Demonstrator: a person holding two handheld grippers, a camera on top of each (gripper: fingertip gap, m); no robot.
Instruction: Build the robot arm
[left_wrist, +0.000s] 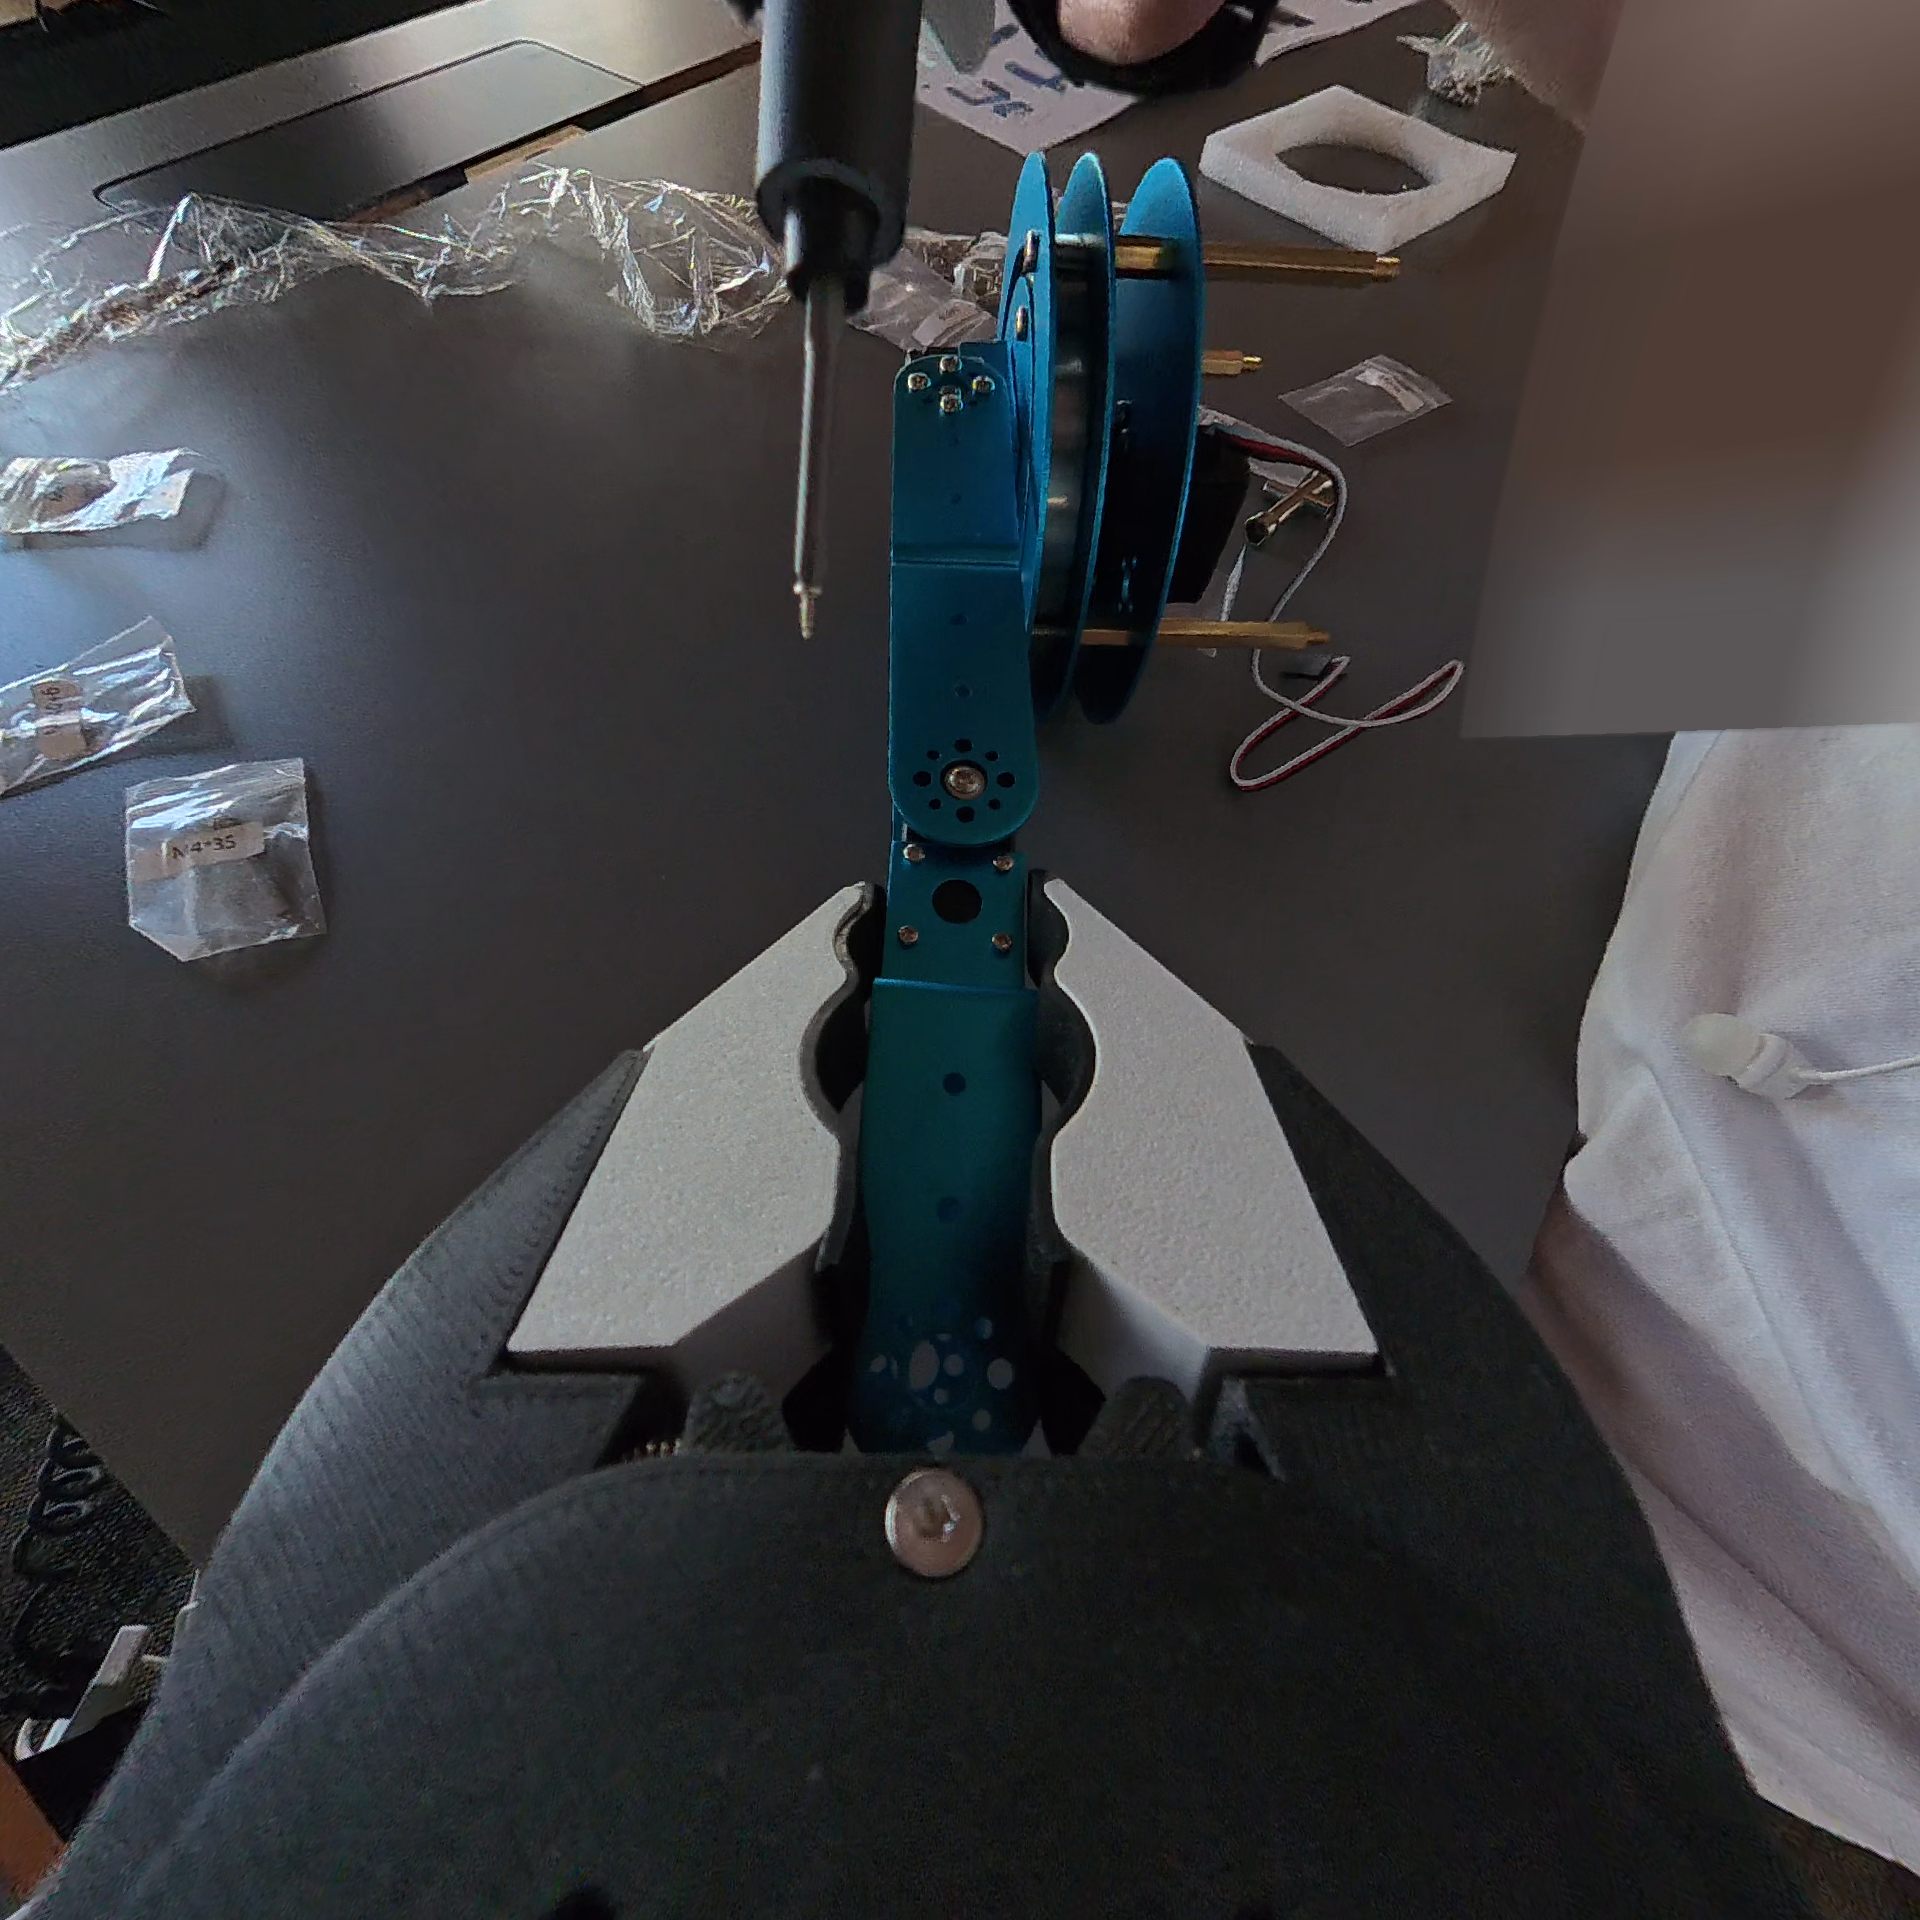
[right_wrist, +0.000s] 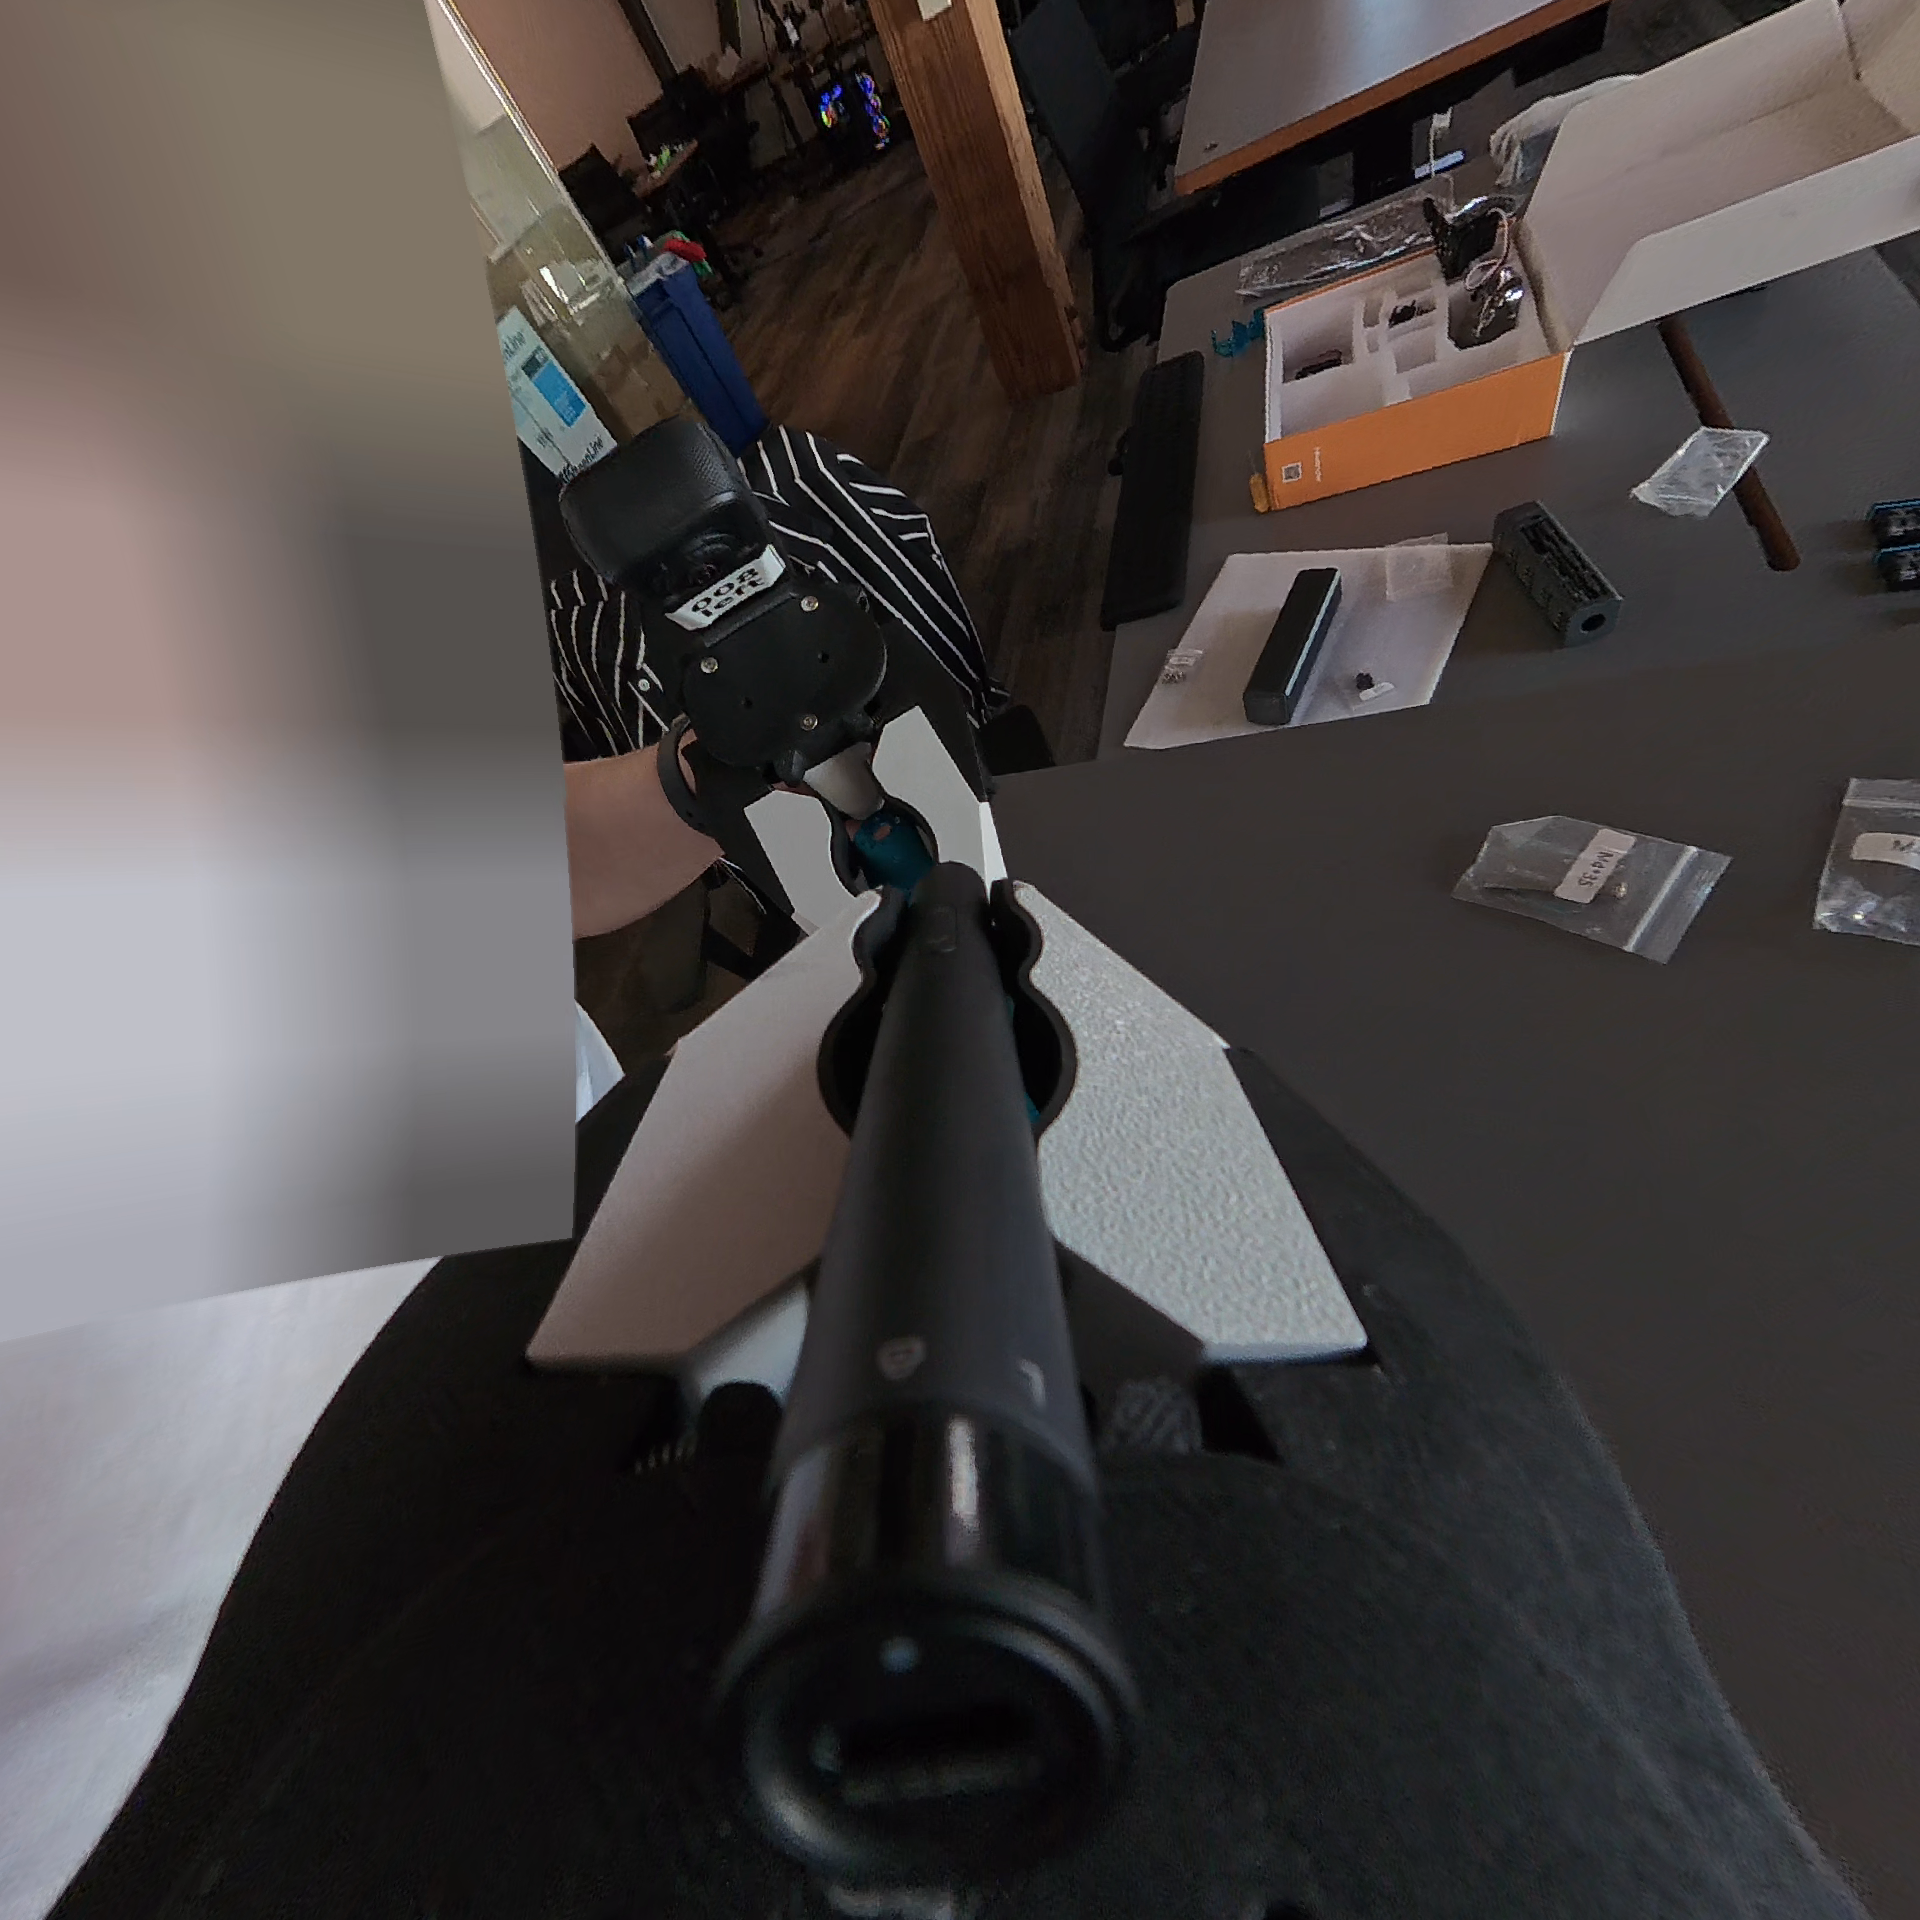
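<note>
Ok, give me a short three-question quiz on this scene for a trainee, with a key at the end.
1. True or false: the left gripper has its fingers shut on the blue metal arm assembly.
2. What does the right gripper hold? A) electric screwdriver B) foam square C) plastic bag
3. Fill in: beyond the assembly, on the grey table, lies a white ____ square with a hole in it.

Key: 1 true; 2 A; 3 foam
</note>
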